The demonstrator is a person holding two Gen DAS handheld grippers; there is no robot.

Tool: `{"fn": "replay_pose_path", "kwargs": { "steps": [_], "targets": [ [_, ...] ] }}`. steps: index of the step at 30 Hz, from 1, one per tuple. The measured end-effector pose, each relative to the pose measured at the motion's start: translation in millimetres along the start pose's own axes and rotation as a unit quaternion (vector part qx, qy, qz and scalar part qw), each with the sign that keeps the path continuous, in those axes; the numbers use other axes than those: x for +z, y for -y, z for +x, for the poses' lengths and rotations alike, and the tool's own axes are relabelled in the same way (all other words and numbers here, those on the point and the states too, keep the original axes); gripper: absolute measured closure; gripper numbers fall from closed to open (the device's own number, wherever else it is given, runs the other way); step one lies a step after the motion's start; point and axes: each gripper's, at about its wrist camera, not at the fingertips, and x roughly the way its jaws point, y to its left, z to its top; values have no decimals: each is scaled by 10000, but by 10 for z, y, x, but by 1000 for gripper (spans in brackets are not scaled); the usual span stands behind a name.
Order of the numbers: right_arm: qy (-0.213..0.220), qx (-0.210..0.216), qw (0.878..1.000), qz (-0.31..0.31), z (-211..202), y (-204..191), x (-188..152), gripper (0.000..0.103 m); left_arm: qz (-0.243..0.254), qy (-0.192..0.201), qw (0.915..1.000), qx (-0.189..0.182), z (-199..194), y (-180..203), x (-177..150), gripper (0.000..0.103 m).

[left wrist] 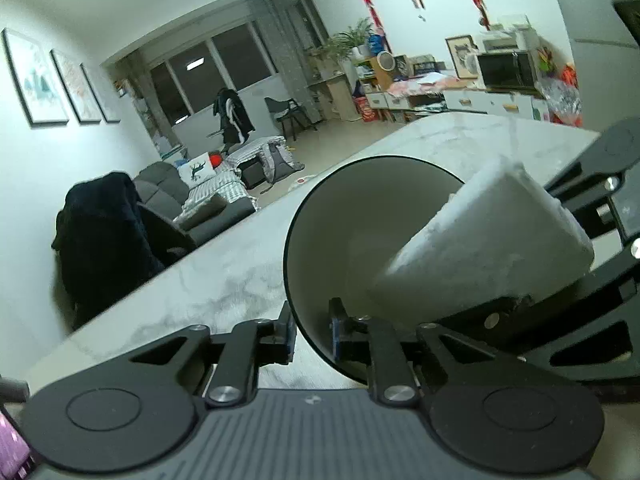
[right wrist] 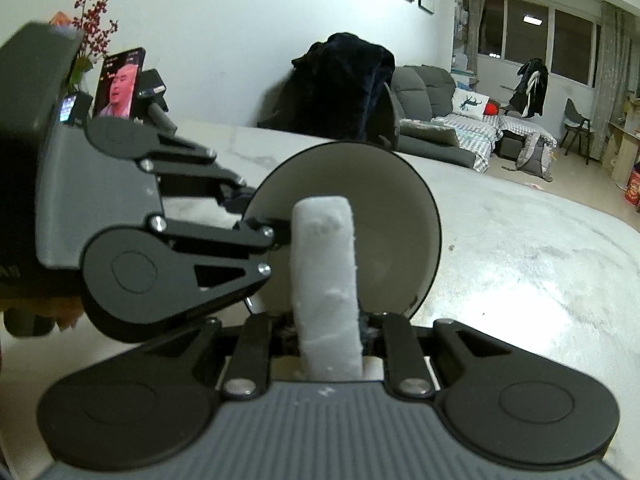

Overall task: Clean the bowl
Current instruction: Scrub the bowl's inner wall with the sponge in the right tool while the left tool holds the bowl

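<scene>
A bowl, dark outside and pale inside, is held tilted above the marble table, its opening facing sideways. My left gripper is shut on the bowl's rim, one finger inside and one outside. The same bowl fills the middle of the right wrist view, with the left gripper clamping its left edge. My right gripper is shut on a white sponge block, whose far end reaches into the bowl's inside. In the left wrist view the sponge enters the bowl from the right.
The white marble table spreads under both grippers. A phone on a stand and a vase of red flowers stand at the table's far left. A chair draped with a dark coat stands behind the table, a sofa beyond it.
</scene>
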Motion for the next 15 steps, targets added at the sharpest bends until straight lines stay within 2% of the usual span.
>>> {"fn": "replay_pose_path", "kwargs": {
  "steps": [10,15],
  "targets": [
    [443,-259,9984,-243,-176,-205,-126,84,-811,-30,9967,-27,-188,-65,-143,82],
    [555,-299,9974,-349,-196,-224,-139,83,-752,-94,9971,56,-288,-16,-162,79]
  ]
}}
